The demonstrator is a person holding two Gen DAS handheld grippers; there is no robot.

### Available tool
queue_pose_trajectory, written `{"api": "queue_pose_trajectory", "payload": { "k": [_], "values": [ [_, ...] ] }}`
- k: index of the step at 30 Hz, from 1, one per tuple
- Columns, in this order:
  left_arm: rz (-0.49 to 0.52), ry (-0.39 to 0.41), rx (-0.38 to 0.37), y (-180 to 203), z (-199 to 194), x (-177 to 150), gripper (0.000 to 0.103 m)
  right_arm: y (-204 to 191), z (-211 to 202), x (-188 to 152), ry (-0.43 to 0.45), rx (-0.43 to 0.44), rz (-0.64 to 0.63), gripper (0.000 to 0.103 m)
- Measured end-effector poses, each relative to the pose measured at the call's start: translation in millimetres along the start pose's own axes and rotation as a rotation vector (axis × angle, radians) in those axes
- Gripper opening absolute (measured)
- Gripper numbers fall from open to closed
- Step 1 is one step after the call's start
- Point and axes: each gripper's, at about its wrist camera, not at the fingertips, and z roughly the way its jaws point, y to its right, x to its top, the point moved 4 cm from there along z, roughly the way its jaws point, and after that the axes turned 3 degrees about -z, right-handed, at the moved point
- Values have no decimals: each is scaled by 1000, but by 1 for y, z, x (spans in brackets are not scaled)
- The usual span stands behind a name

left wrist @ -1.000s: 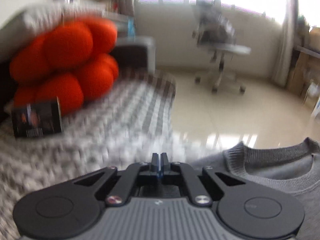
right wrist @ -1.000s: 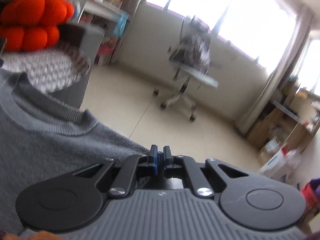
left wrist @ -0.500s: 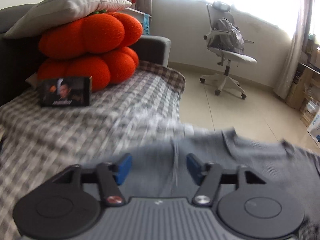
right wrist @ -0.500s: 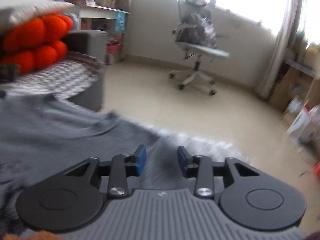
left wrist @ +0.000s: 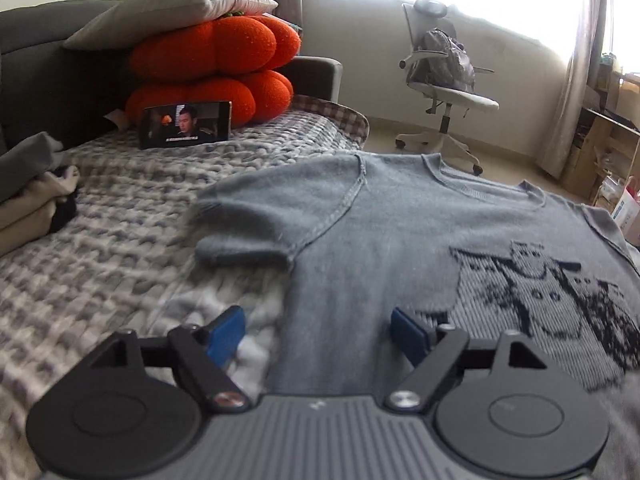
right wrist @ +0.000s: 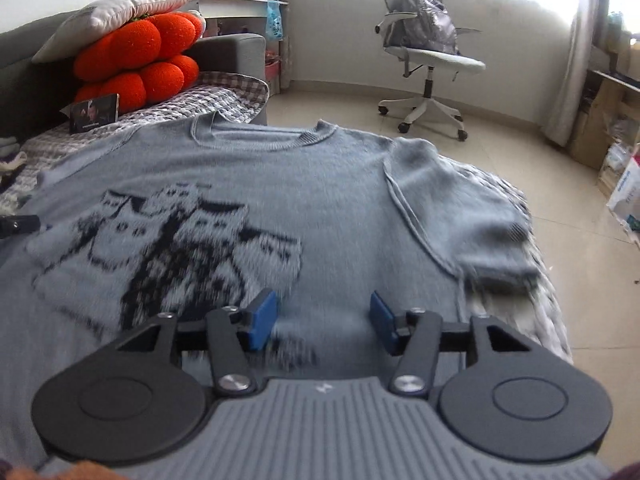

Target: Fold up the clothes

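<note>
A grey knitted sweater (left wrist: 380, 240) lies spread flat, front up, on a bed covered by a chunky grey-and-white blanket (left wrist: 120, 248), its collar toward the top of both views and its hem toward the cameras, so its long axis runs from the bottom of each frame up to the neckline. In the left wrist view the left gripper (left wrist: 320, 336) has just been opening its jaws; they stand wide apart with nothing pinched, straddling the sweater's left side edge near the hem, one blue pad over the blanket and the other over the grey knit. The short left sleeve (left wrist: 244, 224) lies ahead and a little to the left of centre, folded partly across itself. In the right wrist view the right gripper (right wrist: 324, 318) has likewise just been opening and holds nothing; its jaws are moderately parted over the lower body of the sweater, right of the dark knitted animal picture (right wrist: 168, 248). The right sleeve (right wrist: 476, 220) lies up and to the right of those jaws, near the edge of the bed, with bare floor beyond. Each sleeve is therefore nearest the gripper on its own side, and a lengthwise fold would likely begin with either hand reaching forward and outward to its sleeve or side seam and carrying it toward the centre line. An orange cushion (left wrist: 216, 64) and a small picture card (left wrist: 186, 124) sit well clear at the upper left.
</note>
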Motion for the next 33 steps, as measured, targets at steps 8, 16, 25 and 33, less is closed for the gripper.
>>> {"api": "queue_pose_trajectory", "payload": {
  "k": [8, 16, 25, 33],
  "values": [
    [29, 7, 17, -14, -15, -10, 88, 3, -20, -28, 10, -26, 29, 76],
    [32, 29, 11, -41, -42, -30, 90, 16, -44, -57, 17, -48, 80, 90],
    [-1, 13, -10, -64, -75, -46, 90, 18, -76, -81, 48, -63, 136, 94],
    [-64, -5, -1, -72, -92, -56, 90, 11, -102, -89, 112, -47, 191, 93]
  ]
}}
